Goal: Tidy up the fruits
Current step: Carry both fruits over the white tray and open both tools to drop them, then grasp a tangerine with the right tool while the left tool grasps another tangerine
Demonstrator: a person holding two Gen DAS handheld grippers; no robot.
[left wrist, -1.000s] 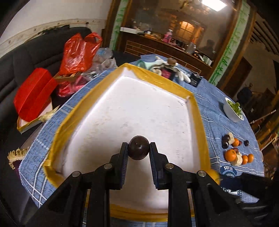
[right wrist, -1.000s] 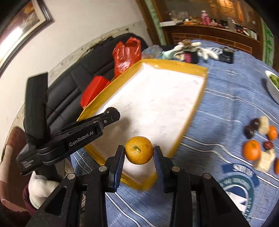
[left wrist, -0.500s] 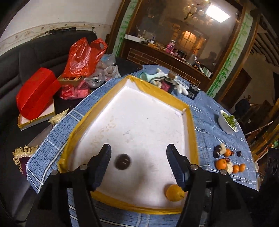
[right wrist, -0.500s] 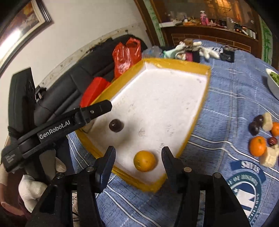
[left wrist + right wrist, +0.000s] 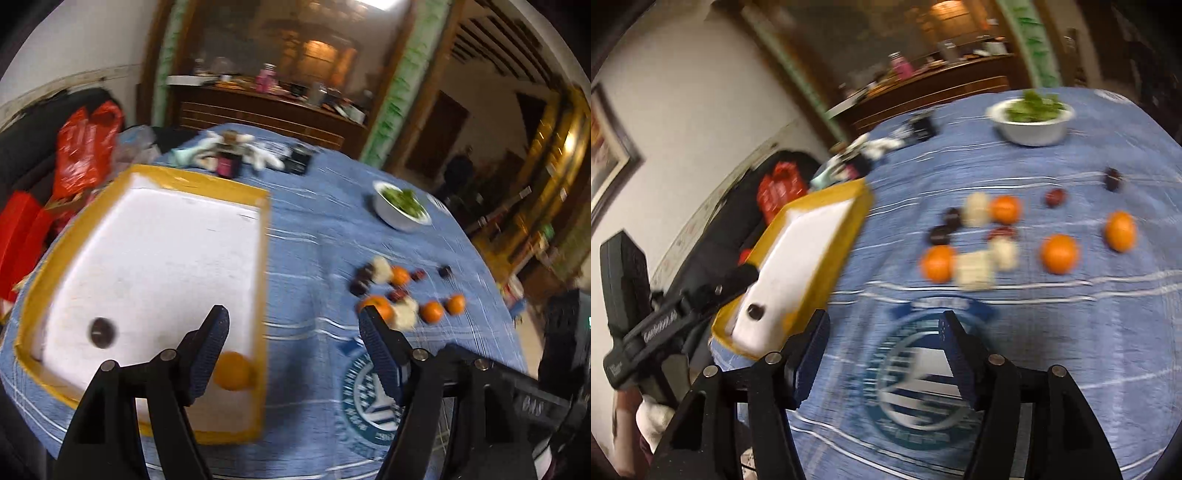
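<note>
Judging by the tray (image 5: 264,258), you placed two fruits; both grippers gape empty, and the fruit pile (image 5: 1001,236) ahead of your jaws waits.

Your surface is covered by a blue woven cloth (image 5: 306,236) with pale stripes and a printed emblem. On it sits a tray (image 5: 263,280) with a matt white, foam-like floor and glossy yellow tape along its rim. Inside lie a matt orange-skinned fruit (image 5: 233,370) and a dark, smooth round fruit (image 5: 101,332). Your left gripper (image 5: 293,354) is matt black plastic with ribbed blue pads and small metal pins. Beyond, a smooth white bowl (image 5: 397,216) and crinkled, shiny red plastic bags (image 5: 86,144).
</note>
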